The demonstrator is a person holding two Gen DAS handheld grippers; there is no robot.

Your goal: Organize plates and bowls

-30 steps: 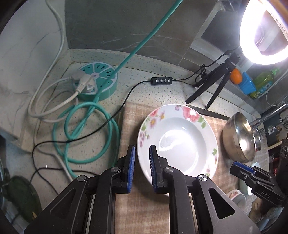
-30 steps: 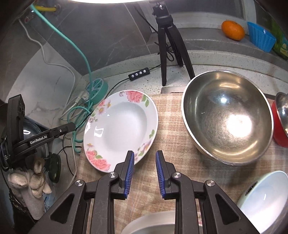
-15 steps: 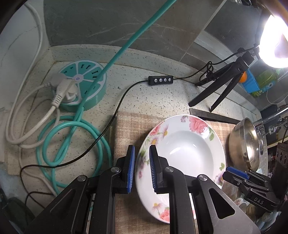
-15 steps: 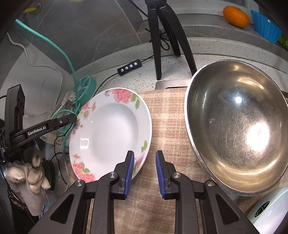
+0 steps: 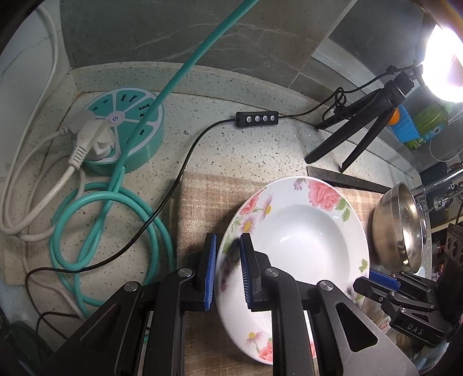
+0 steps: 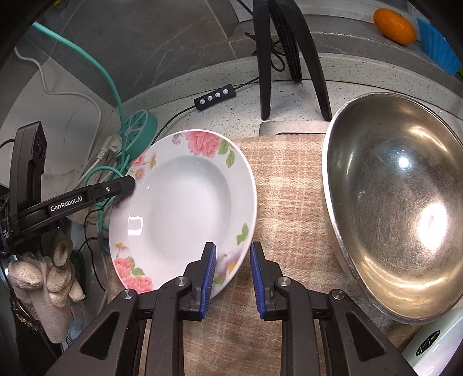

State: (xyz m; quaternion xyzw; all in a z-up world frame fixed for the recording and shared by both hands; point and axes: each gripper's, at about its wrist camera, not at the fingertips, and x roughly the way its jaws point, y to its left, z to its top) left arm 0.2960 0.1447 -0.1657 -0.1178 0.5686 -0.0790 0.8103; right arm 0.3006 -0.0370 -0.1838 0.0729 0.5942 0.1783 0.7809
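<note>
A white deep plate with pink flowers [image 5: 301, 240] lies on a checked beige cloth [image 5: 199, 202]; it also shows in the right wrist view [image 6: 185, 208]. My left gripper [image 5: 227, 270] is open with its jaws straddling the plate's left rim. My right gripper [image 6: 233, 277] is open with its jaws straddling the plate's near right rim. A large steel bowl [image 6: 396, 202] sits right of the plate, and shows smaller in the left wrist view [image 5: 402, 228]. A white bowl's edge [image 6: 437, 344] shows at the lower right.
A teal round power strip [image 5: 124, 127] with coiled teal and white cables [image 5: 95, 208] lies left of the cloth. A black tripod [image 6: 286, 57] with a ring light [image 5: 442, 60] stands behind the plate. An orange [image 6: 393, 26] rests on the back ledge.
Both grippers have moved in towards the plate. The left jaws now straddle its left rim and the right jaws its near rim.
</note>
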